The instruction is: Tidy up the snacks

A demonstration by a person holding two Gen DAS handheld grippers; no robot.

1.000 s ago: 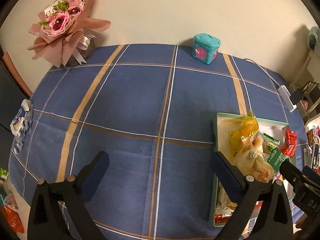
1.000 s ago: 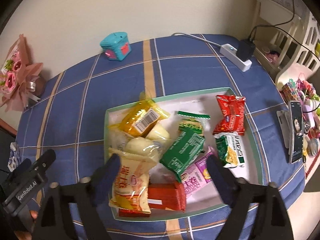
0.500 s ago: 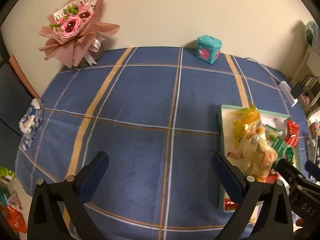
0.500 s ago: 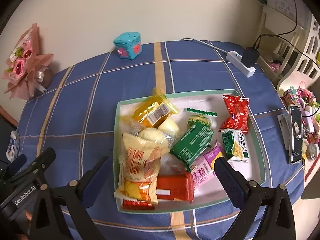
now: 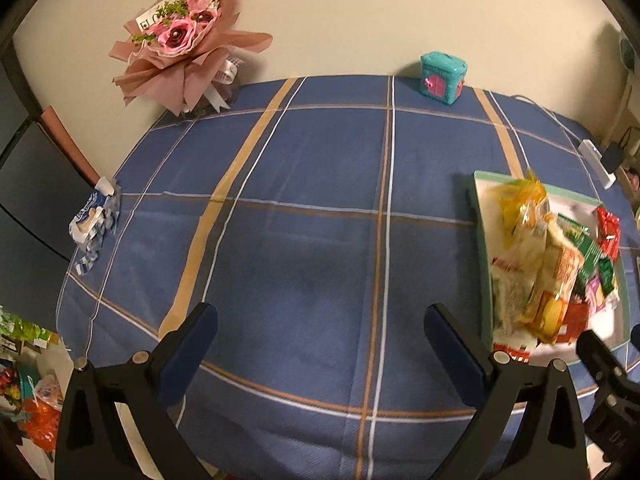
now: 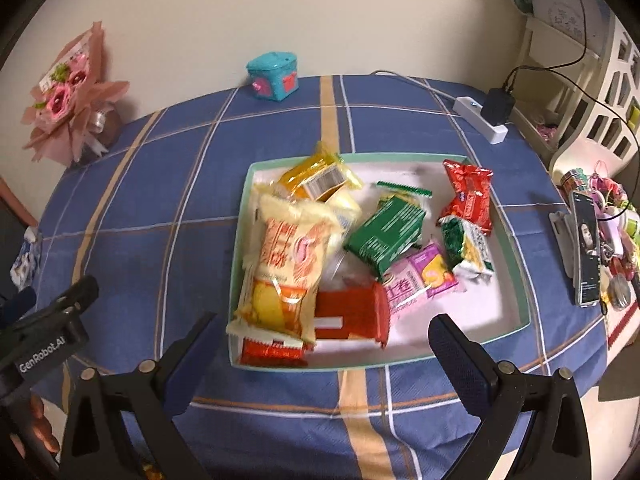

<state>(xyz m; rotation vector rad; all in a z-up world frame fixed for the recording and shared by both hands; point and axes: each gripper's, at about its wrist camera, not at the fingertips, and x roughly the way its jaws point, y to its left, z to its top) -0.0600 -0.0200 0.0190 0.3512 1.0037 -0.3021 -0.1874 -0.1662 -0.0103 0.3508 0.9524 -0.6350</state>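
A mint-rimmed white tray [image 6: 516,256] sits on the blue checked tablecloth and holds several snack packets: a large yellow-orange bag [image 6: 288,264], a yellow packet [image 6: 316,178], a green one [image 6: 386,232], a red one [image 6: 468,196], a pink one [image 6: 420,276] and a flat red one [image 6: 350,316]. My right gripper [image 6: 322,344] is open and empty, above the tray's near edge. My left gripper [image 5: 320,340] is open and empty over bare cloth, left of the tray [image 5: 482,216].
A pink bouquet [image 5: 180,44] and a teal toy box [image 5: 442,76] stand by the far wall. A crumpled blue-white wrapper [image 5: 94,220] lies at the table's left edge. A power strip [image 6: 480,118] and a phone [image 6: 586,248] lie on the right.
Both grippers have pulled back and up from the table, so the tray and table look farther away. Both stay open and empty. The snacks have not moved.
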